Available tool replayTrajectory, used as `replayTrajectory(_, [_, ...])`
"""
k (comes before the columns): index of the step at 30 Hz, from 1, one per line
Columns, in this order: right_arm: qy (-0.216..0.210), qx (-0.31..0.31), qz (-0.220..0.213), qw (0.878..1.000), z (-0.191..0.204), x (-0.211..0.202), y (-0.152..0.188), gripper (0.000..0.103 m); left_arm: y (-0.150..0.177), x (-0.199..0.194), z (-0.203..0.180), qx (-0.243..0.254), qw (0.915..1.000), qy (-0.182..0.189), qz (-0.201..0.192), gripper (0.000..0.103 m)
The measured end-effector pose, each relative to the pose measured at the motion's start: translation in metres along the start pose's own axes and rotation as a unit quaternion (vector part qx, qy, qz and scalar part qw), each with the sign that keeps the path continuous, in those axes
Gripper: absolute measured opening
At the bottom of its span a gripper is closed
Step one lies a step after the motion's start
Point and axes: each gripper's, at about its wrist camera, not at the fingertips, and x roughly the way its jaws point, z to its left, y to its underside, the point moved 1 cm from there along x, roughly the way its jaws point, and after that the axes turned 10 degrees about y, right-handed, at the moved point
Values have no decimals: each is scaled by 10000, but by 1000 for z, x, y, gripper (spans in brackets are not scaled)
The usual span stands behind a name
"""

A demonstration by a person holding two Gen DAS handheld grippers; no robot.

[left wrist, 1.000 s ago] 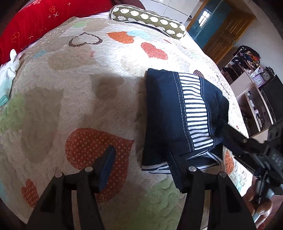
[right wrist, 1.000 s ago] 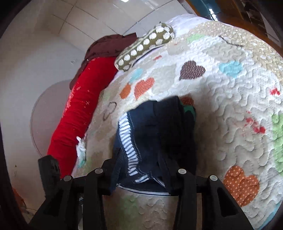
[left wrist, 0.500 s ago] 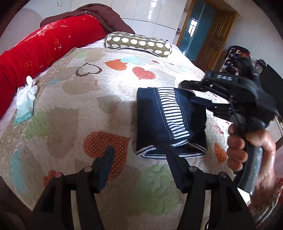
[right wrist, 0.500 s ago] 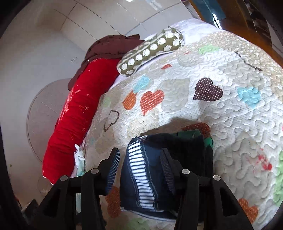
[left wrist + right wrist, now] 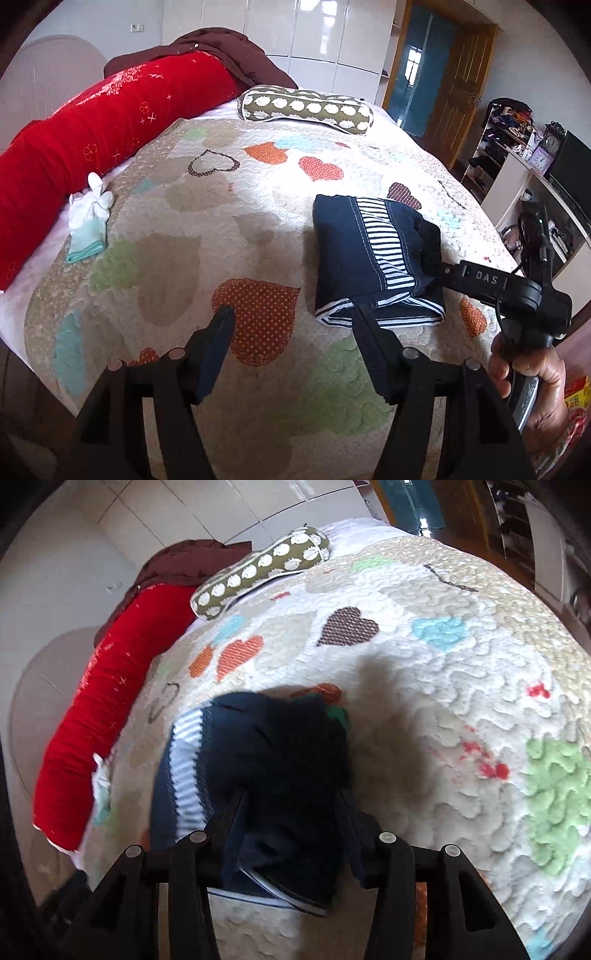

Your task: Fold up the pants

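Navy folded pants (image 5: 373,254) near the quilt's (image 5: 207,229) right edge; left gripper (image 5: 291,328) apart, empty; right gripper (image 5: 291,812), just widening, straddles them and could drag the fold loose.

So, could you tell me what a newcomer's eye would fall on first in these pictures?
Probably the folded navy pants with their striped band, lying on the heart-patterned quilt right of centre. Next, the long red bolster along the bed's far left edge, with a dotted olive pillow at the head. The right gripper hangs open over the pants.
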Motion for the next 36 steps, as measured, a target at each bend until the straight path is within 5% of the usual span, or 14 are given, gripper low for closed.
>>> replayTrajectory(6, [-41, 82, -448, 9990, -17, -46, 32, 54, 5, -14, -23, 383, 9988, -236, -187, 73])
replayTrajectory(17, [892, -322, -979, 9907, -7, -89, 78, 68, 13, -46, -59, 904, 9916, -512, -768, 87])
replayTrajectory(36, [1024, -669, -979, 9877, 17, -85, 97, 69, 17, -50, -43, 625, 9925, -544, -901, 93])
